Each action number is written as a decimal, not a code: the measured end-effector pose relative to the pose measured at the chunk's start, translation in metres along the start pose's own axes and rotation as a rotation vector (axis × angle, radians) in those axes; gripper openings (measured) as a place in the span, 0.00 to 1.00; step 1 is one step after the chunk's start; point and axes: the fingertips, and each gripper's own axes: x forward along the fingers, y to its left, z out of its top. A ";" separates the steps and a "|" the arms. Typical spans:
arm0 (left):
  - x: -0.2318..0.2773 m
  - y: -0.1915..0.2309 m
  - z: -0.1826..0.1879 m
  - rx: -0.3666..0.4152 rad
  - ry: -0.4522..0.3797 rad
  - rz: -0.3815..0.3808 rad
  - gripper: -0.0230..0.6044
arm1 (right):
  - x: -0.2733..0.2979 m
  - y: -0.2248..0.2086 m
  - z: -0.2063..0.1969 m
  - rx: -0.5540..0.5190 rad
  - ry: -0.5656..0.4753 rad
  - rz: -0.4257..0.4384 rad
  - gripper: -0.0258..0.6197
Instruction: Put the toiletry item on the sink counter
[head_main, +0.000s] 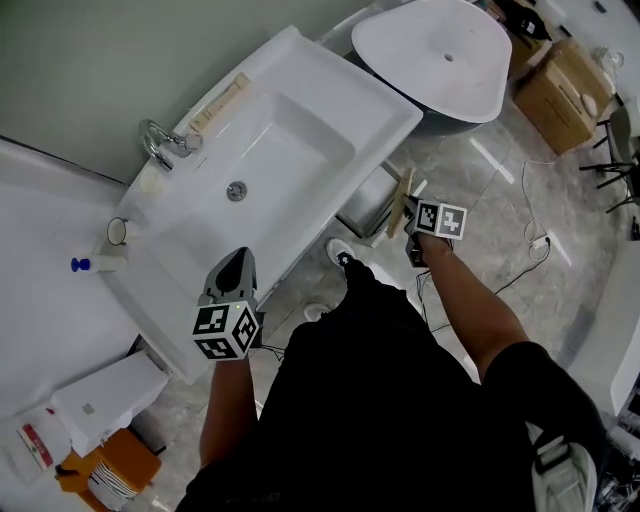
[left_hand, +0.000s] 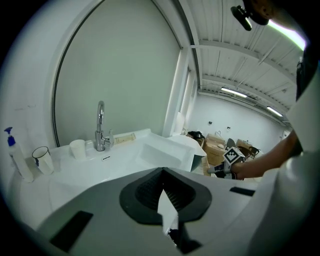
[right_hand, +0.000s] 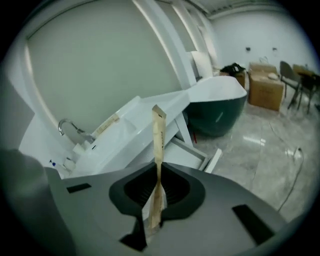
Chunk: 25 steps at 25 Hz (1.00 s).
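Your left gripper (head_main: 237, 262) hovered over sink (head_main: 385, 105) front rim, jaws together, nothing between them. Your right gripper (right_hand: 157, 194) was clamped on packet (right_hand: 159, 142), which stood upright, out past sink's right edge, over floor. Judged progress: packet picked up, not yet on counter. Left for you: carry across, set down by faucet (head_main: 160, 143), release.

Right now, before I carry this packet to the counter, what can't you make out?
Print on the thin tan packet in the right gripper: blurred in the right gripper view, too small in the head view.
Identity of the similar tan strip on the white sink's back rim: too small in the head view.
Label of the blue-capped bottle: unreadable at the left gripper view's dark lens edge.
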 end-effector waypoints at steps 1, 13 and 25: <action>0.003 -0.001 0.001 0.005 0.006 0.000 0.03 | 0.005 -0.003 -0.006 0.058 0.007 0.009 0.08; 0.033 0.008 0.014 0.019 0.069 0.035 0.03 | 0.084 -0.030 -0.039 0.469 0.058 0.040 0.08; 0.055 0.015 0.025 0.031 0.122 0.082 0.03 | 0.143 -0.068 -0.059 0.631 0.146 -0.038 0.08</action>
